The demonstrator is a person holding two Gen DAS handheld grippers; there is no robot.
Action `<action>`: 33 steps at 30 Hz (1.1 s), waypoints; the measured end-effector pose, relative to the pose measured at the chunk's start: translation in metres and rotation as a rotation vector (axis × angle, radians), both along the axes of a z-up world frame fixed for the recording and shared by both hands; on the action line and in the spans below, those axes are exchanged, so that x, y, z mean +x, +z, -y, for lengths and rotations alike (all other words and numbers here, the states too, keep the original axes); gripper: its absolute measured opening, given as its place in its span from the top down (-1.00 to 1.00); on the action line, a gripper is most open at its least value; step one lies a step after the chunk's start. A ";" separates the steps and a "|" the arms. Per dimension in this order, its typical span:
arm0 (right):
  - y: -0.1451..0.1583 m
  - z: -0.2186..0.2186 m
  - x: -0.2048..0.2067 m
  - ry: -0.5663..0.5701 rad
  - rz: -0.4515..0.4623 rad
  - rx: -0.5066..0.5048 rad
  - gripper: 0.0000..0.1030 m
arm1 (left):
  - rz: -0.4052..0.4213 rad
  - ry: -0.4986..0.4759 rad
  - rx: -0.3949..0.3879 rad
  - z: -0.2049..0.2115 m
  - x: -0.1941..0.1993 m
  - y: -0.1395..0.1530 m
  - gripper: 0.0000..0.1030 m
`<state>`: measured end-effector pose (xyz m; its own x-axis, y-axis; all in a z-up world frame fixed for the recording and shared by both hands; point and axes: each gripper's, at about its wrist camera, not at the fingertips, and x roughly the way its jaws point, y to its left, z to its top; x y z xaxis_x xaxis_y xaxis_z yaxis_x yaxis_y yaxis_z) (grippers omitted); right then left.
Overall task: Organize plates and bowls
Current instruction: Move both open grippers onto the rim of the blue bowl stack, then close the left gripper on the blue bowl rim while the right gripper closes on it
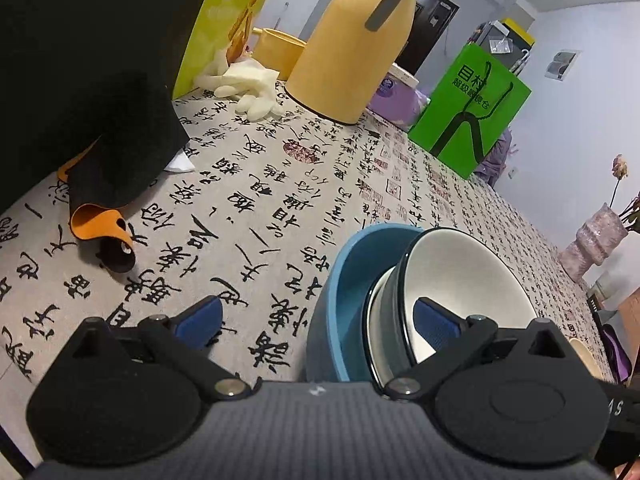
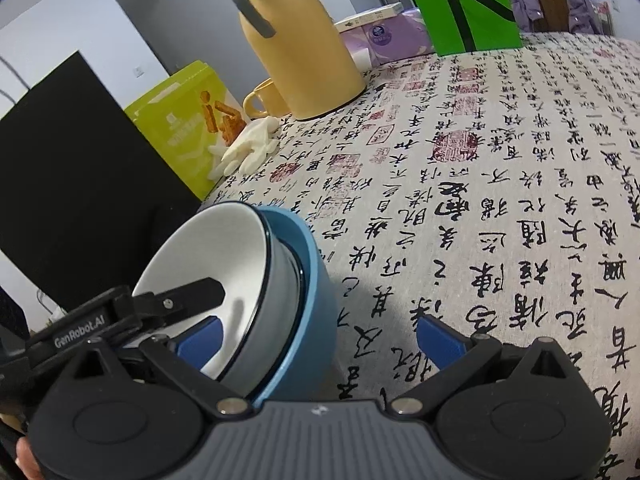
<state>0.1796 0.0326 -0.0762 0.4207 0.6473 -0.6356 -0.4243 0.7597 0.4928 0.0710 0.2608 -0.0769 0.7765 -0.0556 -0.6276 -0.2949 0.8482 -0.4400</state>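
Observation:
A blue bowl (image 1: 332,300) stands on the calligraphy-print tablecloth (image 1: 248,208) with a grey bowl with a white inside (image 1: 460,280) nested in it. My left gripper (image 1: 318,322) is open and straddles the stack's wall, one blue pad (image 1: 436,326) inside the white bowl and the other outside the blue bowl. In the right wrist view my right gripper (image 2: 320,340) is also open across the opposite wall of the blue bowl (image 2: 308,300). Its left pad (image 2: 200,342) is inside the white bowl (image 2: 208,252). The left gripper's black finger (image 2: 192,298) reaches into that bowl too.
At the table's back stand a yellow thermos (image 1: 348,52), a yellow cup (image 1: 276,48), a green paper bag (image 1: 472,108), a purple tissue pack (image 1: 392,96) and a lime box (image 1: 224,20). White gloves (image 1: 248,88) lie nearby. A black block (image 1: 80,60), an orange-black pouch (image 1: 100,224) and a vase (image 1: 596,240) sit at the sides.

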 end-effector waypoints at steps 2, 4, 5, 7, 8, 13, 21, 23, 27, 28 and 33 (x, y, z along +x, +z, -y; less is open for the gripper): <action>-0.001 0.002 0.001 -0.007 -0.009 0.015 -1.00 | -0.004 -0.004 0.000 0.000 0.001 0.000 -1.00; -0.001 0.001 0.001 -0.005 -0.007 0.013 -1.00 | -0.009 -0.008 0.001 0.001 0.001 0.000 -1.00; -0.001 0.000 0.000 -0.002 -0.002 0.006 -1.00 | -0.011 -0.010 0.000 0.001 0.002 0.000 -1.00; 0.000 -0.004 -0.002 0.009 0.008 -0.018 -1.00 | -0.014 -0.013 -0.010 0.000 0.002 0.000 -1.00; 0.000 -0.006 -0.003 0.019 0.013 -0.032 -1.00 | -0.017 -0.014 -0.011 -0.001 0.002 0.001 -1.00; 0.001 -0.002 -0.001 0.010 -0.005 -0.012 -1.00 | -0.035 -0.016 0.001 0.002 0.004 0.002 -1.00; -0.002 0.005 0.007 0.009 -0.094 0.091 -0.98 | -0.056 -0.015 0.003 0.003 0.007 0.003 -1.00; -0.003 0.005 0.007 0.017 -0.108 0.112 -0.86 | -0.060 -0.015 0.001 0.003 0.007 0.004 -1.00; -0.005 0.004 0.008 0.031 -0.130 0.145 -0.71 | -0.063 -0.011 -0.002 0.003 0.007 0.004 -1.00; -0.006 0.004 0.008 0.037 -0.142 0.156 -0.59 | -0.062 -0.009 -0.004 0.003 0.007 0.004 -1.00; -0.010 0.004 0.010 0.044 -0.174 0.183 -0.26 | -0.063 -0.002 0.001 0.004 0.006 0.004 -1.00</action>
<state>0.1891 0.0285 -0.0861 0.2836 0.7736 -0.5667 -0.3518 0.6336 0.6890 0.0774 0.2569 -0.0730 0.7353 -0.0567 -0.6754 -0.3201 0.8493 -0.4197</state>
